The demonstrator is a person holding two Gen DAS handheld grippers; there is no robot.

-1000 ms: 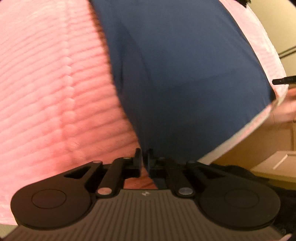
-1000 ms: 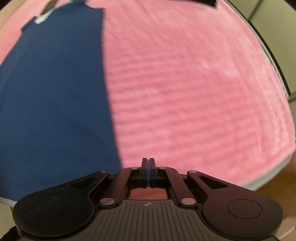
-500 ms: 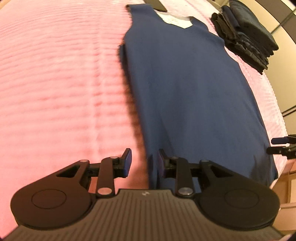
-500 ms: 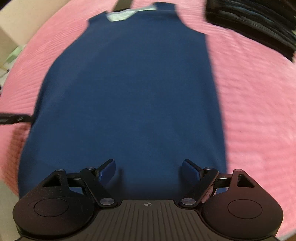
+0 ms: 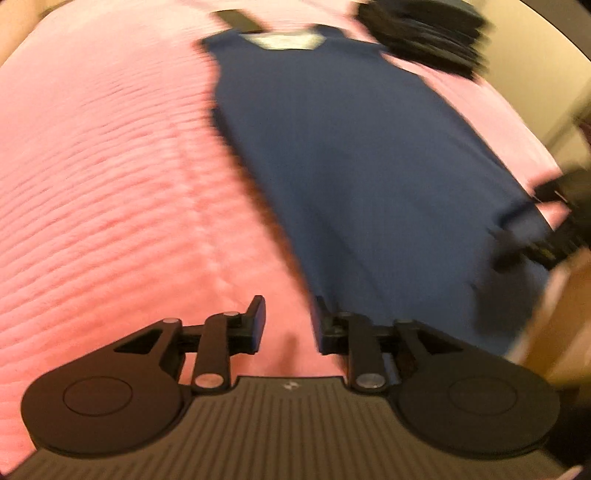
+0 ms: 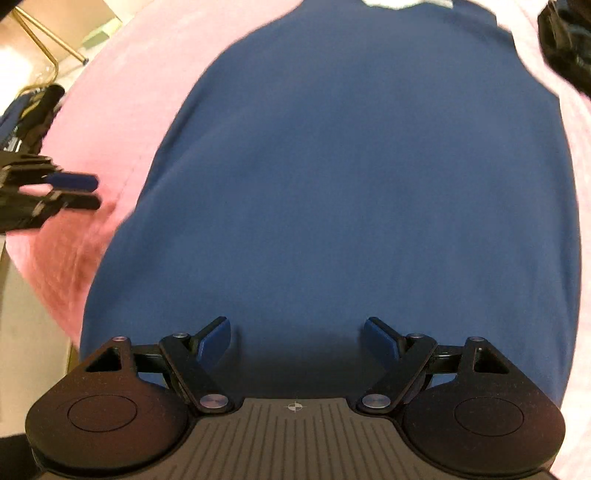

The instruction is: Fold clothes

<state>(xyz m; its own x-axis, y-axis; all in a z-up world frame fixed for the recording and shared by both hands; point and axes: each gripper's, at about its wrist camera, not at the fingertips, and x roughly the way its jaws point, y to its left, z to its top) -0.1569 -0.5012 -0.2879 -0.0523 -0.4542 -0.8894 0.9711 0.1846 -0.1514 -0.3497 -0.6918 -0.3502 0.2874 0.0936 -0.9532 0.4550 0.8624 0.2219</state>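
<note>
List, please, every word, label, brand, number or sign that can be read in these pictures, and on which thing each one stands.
No readable words or numbers in either view.
Left hand-held gripper: a small pale logo mark on its ribbed body, too small to read.
Right hand-held gripper: a small crosshair circle sign on its body, no letters.
Navy garment: a pale patch inside the neckline, blurred; any print there is unreadable.

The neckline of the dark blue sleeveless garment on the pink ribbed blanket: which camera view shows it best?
The left wrist view. There the dark blue sleeveless garment shows its whole neckline with the pale inside panel, though blurred. The right wrist view cuts the neckline at the top edge, so only a pale sliver shows.
</note>
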